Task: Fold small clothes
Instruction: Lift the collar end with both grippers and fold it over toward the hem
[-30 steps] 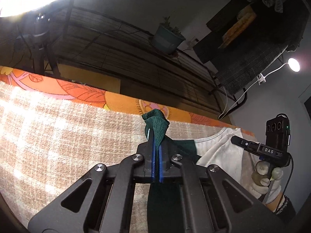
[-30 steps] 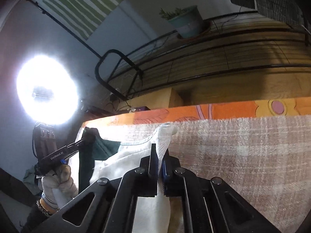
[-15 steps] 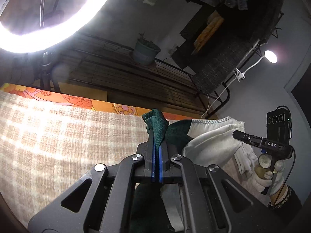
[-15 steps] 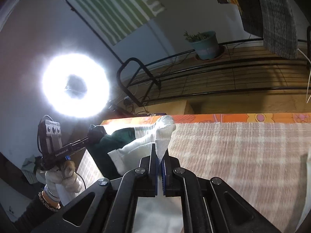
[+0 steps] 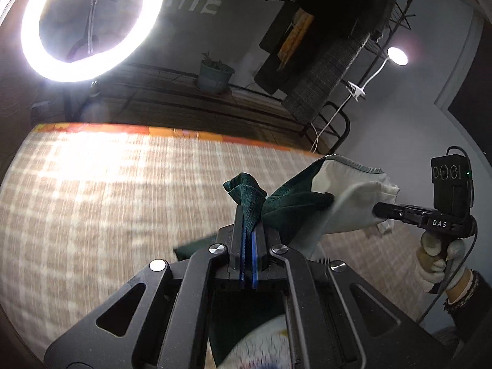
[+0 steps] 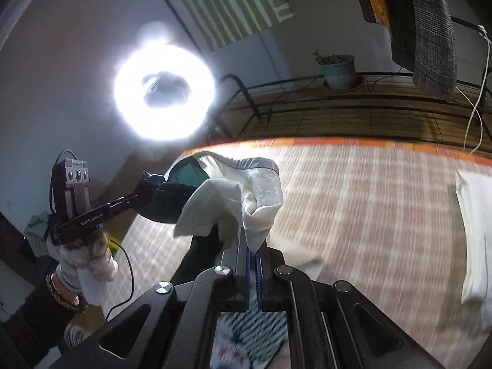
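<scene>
- Work surface: the checked blanket [image 5: 107, 200] covers the bed, with an orange floral sheet [image 6: 338, 142] showing as a strip along its far edge. Most of the blanket is bare, giving wide room to lay the garment down.
- Obstacles: a folded white cloth [image 6: 475, 230] lies at the right side in the right wrist view; keep the set-down area well apart from it. The ring light [image 5: 89, 24] and potted plant [image 5: 214, 75] stand beyond the far edge, clear of the working zone.
- Task item: the green-and-white small garment [image 5: 338, 203] hangs in the air above the blanket, stretched between both grippers.
- Left gripper [image 5: 248, 218]: jaws pressed together, pinching a dark green corner.
- Right gripper [image 6: 252, 246]: jaws pressed together, pinching a white corner.
- Procedure, judged: keep both pinches level and the held edge taut, so the hanging part drapes straight before lowering.
</scene>
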